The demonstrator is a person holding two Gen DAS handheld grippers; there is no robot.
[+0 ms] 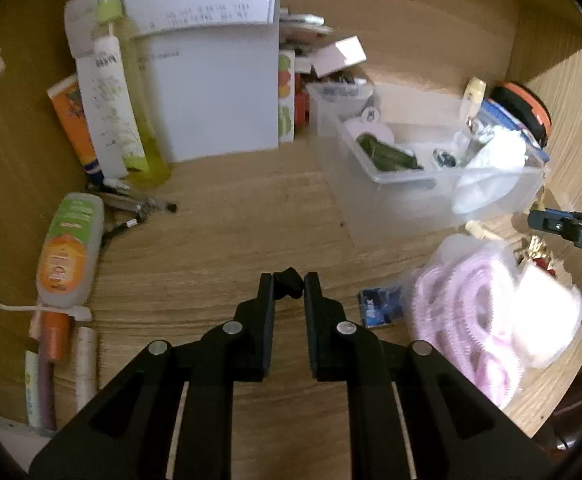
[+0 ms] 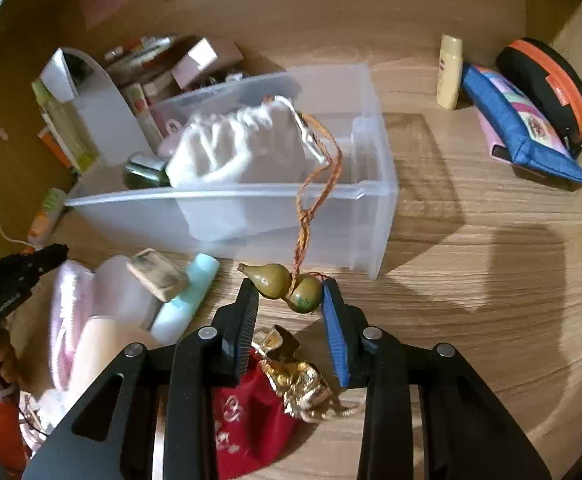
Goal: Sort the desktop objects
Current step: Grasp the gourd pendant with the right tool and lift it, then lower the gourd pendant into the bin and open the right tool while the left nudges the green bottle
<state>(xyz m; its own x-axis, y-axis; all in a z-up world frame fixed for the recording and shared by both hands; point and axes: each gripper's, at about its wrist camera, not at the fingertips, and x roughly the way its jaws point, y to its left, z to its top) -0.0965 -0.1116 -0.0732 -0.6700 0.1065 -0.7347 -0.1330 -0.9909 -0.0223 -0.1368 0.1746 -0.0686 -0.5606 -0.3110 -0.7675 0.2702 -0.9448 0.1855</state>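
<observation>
In the left wrist view my left gripper (image 1: 288,280) is shut on a small black object (image 1: 289,283) above the wooden desk. In the right wrist view my right gripper (image 2: 289,290) is shut on a small olive gourd charm (image 2: 291,285). Its orange cord (image 2: 315,196) runs up to a white drawstring pouch (image 2: 235,146) lying in the clear plastic bin (image 2: 375,204). The bin also shows in the left wrist view (image 1: 407,196), ahead and right of my left gripper. A red pouch with a gold ornament (image 2: 287,376) lies under my right gripper.
Bottles and tubes (image 1: 111,100) and a white paper box (image 1: 215,96) stand at the back left. An orange lotion bottle (image 1: 69,252) lies left. A pink coiled item in a bag (image 1: 475,320) lies right. A blue pouch (image 2: 519,128) and orange-rimmed case (image 2: 547,92) sit far right.
</observation>
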